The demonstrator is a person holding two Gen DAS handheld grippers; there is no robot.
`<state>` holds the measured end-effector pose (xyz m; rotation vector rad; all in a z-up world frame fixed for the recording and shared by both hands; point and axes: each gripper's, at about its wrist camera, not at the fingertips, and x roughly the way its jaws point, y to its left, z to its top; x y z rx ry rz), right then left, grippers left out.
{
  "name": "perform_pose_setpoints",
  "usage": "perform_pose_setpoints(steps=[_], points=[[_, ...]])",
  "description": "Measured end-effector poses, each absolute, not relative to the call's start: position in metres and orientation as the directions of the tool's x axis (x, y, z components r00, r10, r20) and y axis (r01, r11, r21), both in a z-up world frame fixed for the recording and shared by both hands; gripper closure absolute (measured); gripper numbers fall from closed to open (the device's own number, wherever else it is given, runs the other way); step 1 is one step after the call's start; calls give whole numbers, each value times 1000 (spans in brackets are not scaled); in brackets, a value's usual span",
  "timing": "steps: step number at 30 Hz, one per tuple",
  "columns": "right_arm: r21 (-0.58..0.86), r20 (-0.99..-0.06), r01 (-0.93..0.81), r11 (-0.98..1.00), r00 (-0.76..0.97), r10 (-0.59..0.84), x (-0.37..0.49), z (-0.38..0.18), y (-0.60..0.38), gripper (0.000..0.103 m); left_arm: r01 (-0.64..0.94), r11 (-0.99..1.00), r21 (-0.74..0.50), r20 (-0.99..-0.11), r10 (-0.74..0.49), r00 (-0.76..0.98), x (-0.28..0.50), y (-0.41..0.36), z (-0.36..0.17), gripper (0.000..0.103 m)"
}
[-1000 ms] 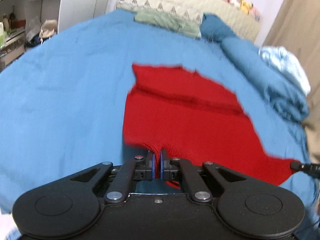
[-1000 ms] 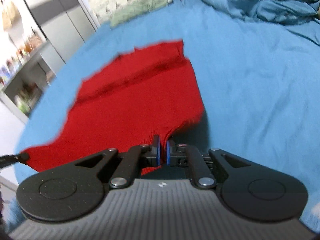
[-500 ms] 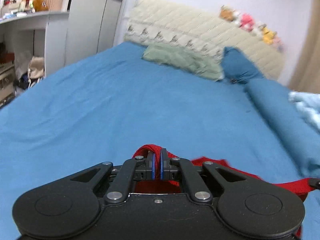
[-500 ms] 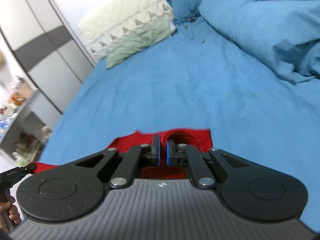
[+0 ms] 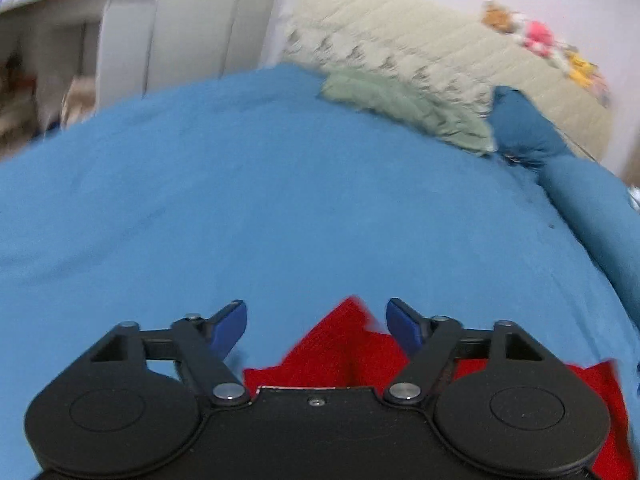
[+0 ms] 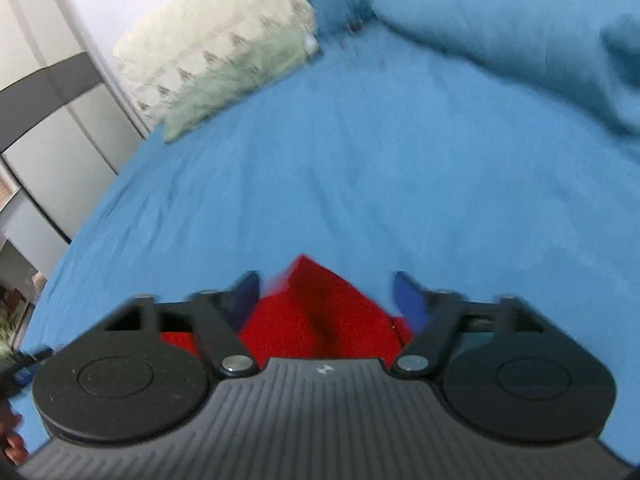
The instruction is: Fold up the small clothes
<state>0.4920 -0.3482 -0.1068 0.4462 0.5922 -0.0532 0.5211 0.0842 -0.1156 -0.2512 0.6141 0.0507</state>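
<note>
A red knitted garment (image 5: 340,348) lies on the blue bed sheet (image 5: 280,200), mostly hidden under both grippers. In the left wrist view a pointed red corner sticks up between the fingers of my left gripper (image 5: 316,322), whose jaws are opening and whose blue pads stand clear of the cloth. In the right wrist view the red garment (image 6: 320,312) peaks the same way between the fingers of my right gripper (image 6: 326,296); its jaws are opening too, pads apart from the fabric. Both views are blurred by motion.
A pale green pillow (image 5: 408,112), a cream quilted headboard (image 5: 440,60) and a dark blue pillow (image 5: 520,128) lie at the far end. A bunched blue duvet (image 6: 520,40) fills the right side. Wardrobe doors (image 6: 48,120) and shelves (image 5: 48,60) stand left of the bed.
Both grippers carried the near edge of the red garment forward over the rest of it, then let go: the jaws went from shut on the cloth to wide apart.
</note>
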Motion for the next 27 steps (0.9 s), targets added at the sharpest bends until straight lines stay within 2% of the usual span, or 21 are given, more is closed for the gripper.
perform_pose_setpoints(steps=[3,6,10,14,18,19,21,23,27], points=[[337,-560,72,939,817,138,465,-102,-329,10,-33,986,-162,-616,-75,784,486,73,-113,17],[313,-602,0,950,774,198,436,-114,-307,8,58,982,-178,-660,-163,733,455,63,-132,11],[261,-675,40,964,722,153,415,-142,-291,9,51,990,-133,-728,-132,672,425,56,-167,12],[303,-670,91,949,728,144,412,-147,-303,10,67,996,-56,-723,-87,685,413,50,-173,10],[289,-667,67,955,729,150,408,-123,-294,10,40,999,24,-699,-12,715,399,38,-150,10],[282,-642,39,959,750,158,399,-110,-292,10,50,998,31,-673,-16,739,396,34,-139,9],[227,-609,13,974,782,132,385,-83,-291,10,76,996,35,-630,-37,776,381,28,-120,0],[161,-595,9,987,799,89,370,-63,-297,10,119,993,19,-601,-84,795,370,19,-107,0],[90,-626,10,996,778,49,350,-60,-314,9,173,985,-28,-629,-152,763,371,-8,-103,0]])
